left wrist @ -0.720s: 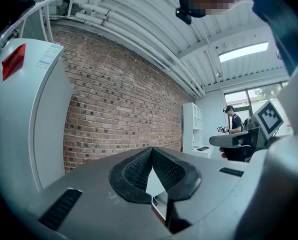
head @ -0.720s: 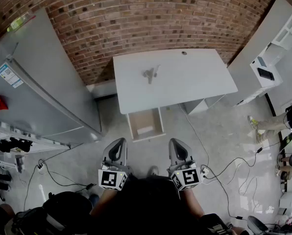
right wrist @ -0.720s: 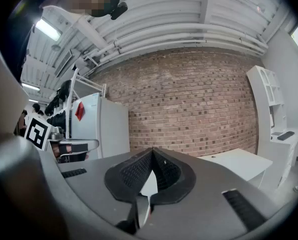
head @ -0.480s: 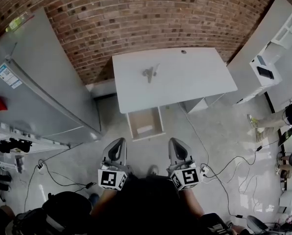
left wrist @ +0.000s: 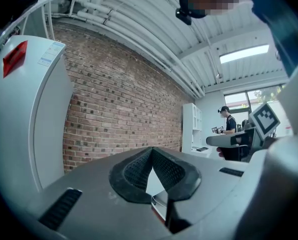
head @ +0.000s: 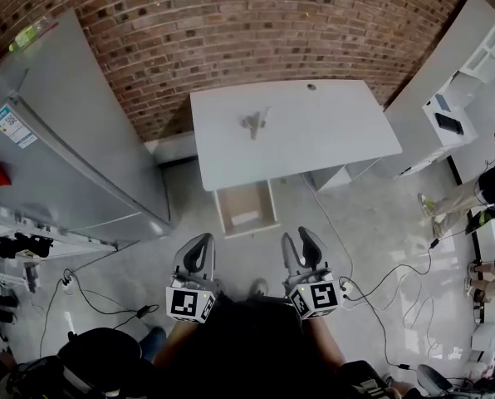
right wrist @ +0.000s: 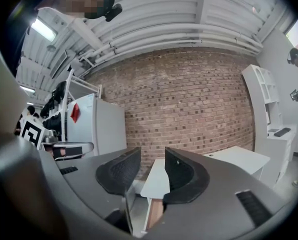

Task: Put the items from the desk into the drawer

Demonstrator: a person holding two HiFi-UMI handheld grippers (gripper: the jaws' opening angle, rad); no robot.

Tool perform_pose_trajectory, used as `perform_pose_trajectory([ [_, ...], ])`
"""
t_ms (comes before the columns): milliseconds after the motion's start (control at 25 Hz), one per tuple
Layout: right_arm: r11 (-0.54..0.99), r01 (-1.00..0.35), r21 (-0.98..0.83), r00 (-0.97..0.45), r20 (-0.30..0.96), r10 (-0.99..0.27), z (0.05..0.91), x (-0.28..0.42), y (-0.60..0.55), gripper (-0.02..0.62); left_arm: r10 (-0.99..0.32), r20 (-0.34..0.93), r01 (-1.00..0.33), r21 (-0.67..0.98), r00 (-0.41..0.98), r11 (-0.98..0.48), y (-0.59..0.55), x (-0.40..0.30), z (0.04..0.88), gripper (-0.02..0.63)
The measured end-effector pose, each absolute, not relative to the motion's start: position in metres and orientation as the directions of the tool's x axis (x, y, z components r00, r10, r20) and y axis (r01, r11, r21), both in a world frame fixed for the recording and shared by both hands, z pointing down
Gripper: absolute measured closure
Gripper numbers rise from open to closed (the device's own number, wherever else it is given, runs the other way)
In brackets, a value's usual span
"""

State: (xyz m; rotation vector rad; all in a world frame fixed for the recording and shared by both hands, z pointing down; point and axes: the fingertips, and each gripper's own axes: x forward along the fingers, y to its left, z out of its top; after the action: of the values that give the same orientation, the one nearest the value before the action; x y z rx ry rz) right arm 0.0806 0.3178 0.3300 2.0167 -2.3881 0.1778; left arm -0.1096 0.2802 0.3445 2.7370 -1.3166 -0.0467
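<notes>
My right tongs (head: 301, 238) have just spread: half a second ago their jaws were together, and now they stand apart with nothing between them, only the desk edge far off in the gap. My left tongs (head: 199, 241) are closed tip to tip and empty. Both are held level near my body, well away from the white desk (head: 314, 131), so I judge I am readying the right pair for a first pick and nothing has been moved yet. The small grey items (head: 254, 124) lie together on the desktop, left of its middle. Below its front edge the drawer (head: 246, 209) is pulled open, with a pale thing on its bottom. As for writing, the refrigerator (head: 65, 140) carries a sticker (head: 8, 127) too small to read, and I can make out no other writing or brand.
</notes>
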Motion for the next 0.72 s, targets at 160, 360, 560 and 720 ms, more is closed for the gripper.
perform_pose_trajectory([
  [160, 0.154, -0.986, -0.067, -0.16, 0.099, -0.982, 0.334, 0.081, 0.316, 0.442, -0.78, 0.02, -0.776, 0.108, 0.626, -0.621, 0.281, -0.112, 0.345, 0.606],
  [360, 0.156, -0.986, -0.06, -0.161, 0.112, -0.98, 0.335, 0.073, 0.311, 0.439, -0.779, 0.018, -0.775, 0.121, 0.626, -0.62, 0.279, -0.119, 0.346, 0.606],
  [560, 0.143, -0.988, -0.061, -0.15, 0.119, -0.982, 0.337, 0.061, 0.306, 0.439, -0.767, 0.018, -0.763, 0.119, 0.641, -0.635, 0.276, -0.129, 0.347, 0.606],
  [720, 0.121, -0.991, -0.06, -0.128, 0.127, -0.984, 0.338, 0.047, 0.302, 0.439, -0.756, 0.018, -0.751, 0.123, 0.655, -0.648, 0.272, -0.143, 0.349, 0.606],
])
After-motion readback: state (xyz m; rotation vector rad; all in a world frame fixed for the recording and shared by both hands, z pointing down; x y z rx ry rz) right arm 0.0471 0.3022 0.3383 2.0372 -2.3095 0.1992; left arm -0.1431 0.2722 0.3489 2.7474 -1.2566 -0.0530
